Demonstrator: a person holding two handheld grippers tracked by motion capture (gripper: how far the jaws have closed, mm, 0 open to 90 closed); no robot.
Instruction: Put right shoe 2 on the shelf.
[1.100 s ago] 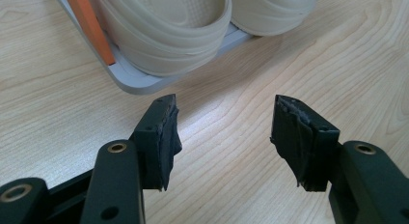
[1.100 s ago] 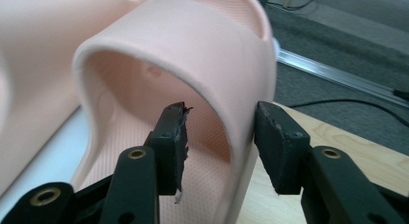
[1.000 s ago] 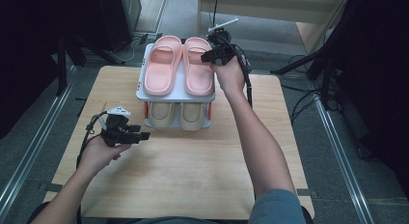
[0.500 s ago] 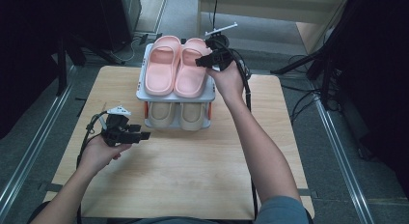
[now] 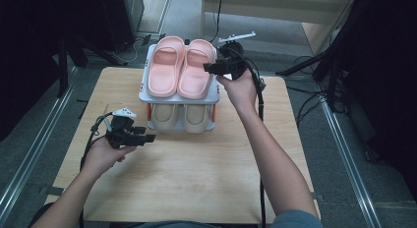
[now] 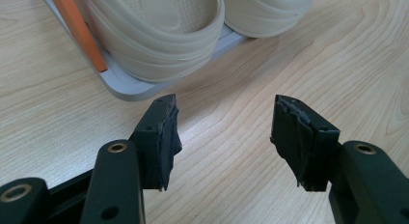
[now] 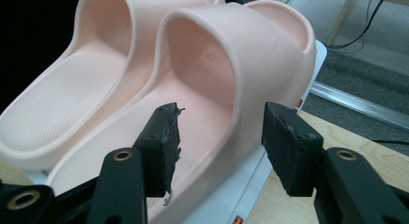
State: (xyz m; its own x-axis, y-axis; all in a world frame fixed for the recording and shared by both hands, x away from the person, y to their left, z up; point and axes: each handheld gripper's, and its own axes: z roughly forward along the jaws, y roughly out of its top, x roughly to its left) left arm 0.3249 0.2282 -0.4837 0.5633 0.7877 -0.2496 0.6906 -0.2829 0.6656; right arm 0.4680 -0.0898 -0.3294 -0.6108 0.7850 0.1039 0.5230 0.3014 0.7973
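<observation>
A two-level shoe rack [image 5: 215, 96] stands at the far middle of the wooden table [image 5: 196, 174], with a pair of pink slippers on its top shelf and a pair of beige slippers [image 5: 182, 117] on the lower shelf. The right gripper [image 5: 209, 67] is held at the rack's right side, level with the top shelf, its jaws apart and pointing at the right pink slipper [image 5: 196, 68]. In the right gripper view the outer side of that slipper's strap [image 7: 251, 55] sits in the gap between the open jaws, though I cannot tell whether either jaw touches it. The left pink slipper [image 5: 164, 66] lies just beside it, the two touching along their inner edges. The left gripper [image 5: 147, 138] hovers low over the table near the rack's front left corner, its jaws apart with nothing between them; the left gripper view shows bare wood under them and the heel of a beige slipper [image 6: 159, 35] just ahead
</observation>
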